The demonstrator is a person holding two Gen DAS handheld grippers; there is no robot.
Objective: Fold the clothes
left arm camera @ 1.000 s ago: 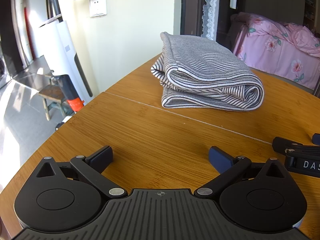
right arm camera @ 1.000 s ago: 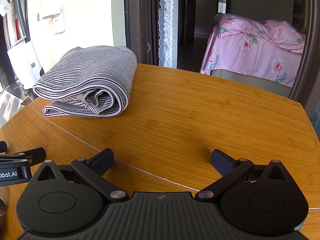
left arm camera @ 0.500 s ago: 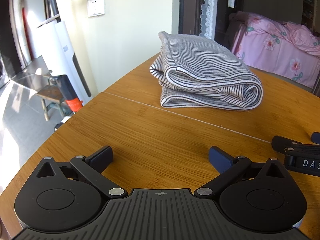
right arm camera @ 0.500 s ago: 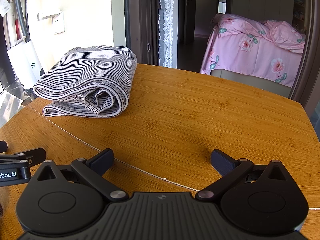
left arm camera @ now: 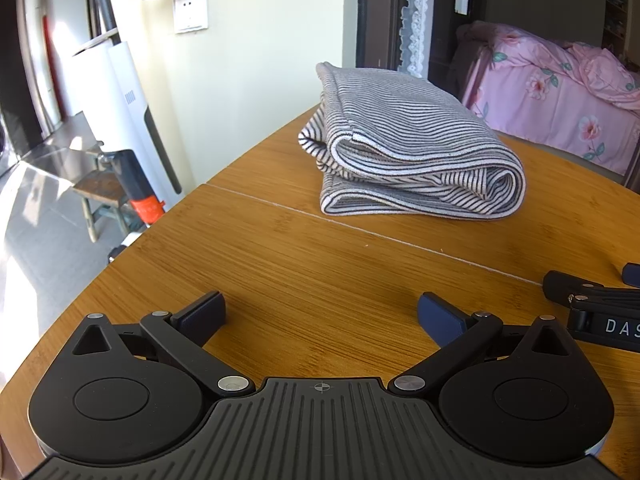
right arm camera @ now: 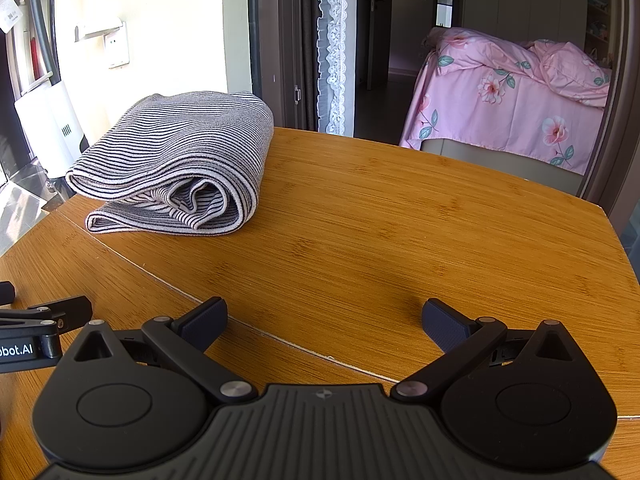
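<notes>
- Folded grey-and-white striped knit garment [left arm camera: 412,152] lying in a stacked bundle on the far part of the honey-coloured bamboo counter [left arm camera: 304,272], beyond the pale seam line; rolled fold edge facing the cameras.
- Left gripper [left arm camera: 320,314]: jaws spread wide, nothing between the blue pads, low over bare counter, well apart from the garment.
- Right gripper [right arm camera: 324,318]: jaws likewise spread wide and empty, just beside the left one.
- Pink floral bed cover [right arm camera: 512,92] visible through the doorway behind the counter.
</notes>
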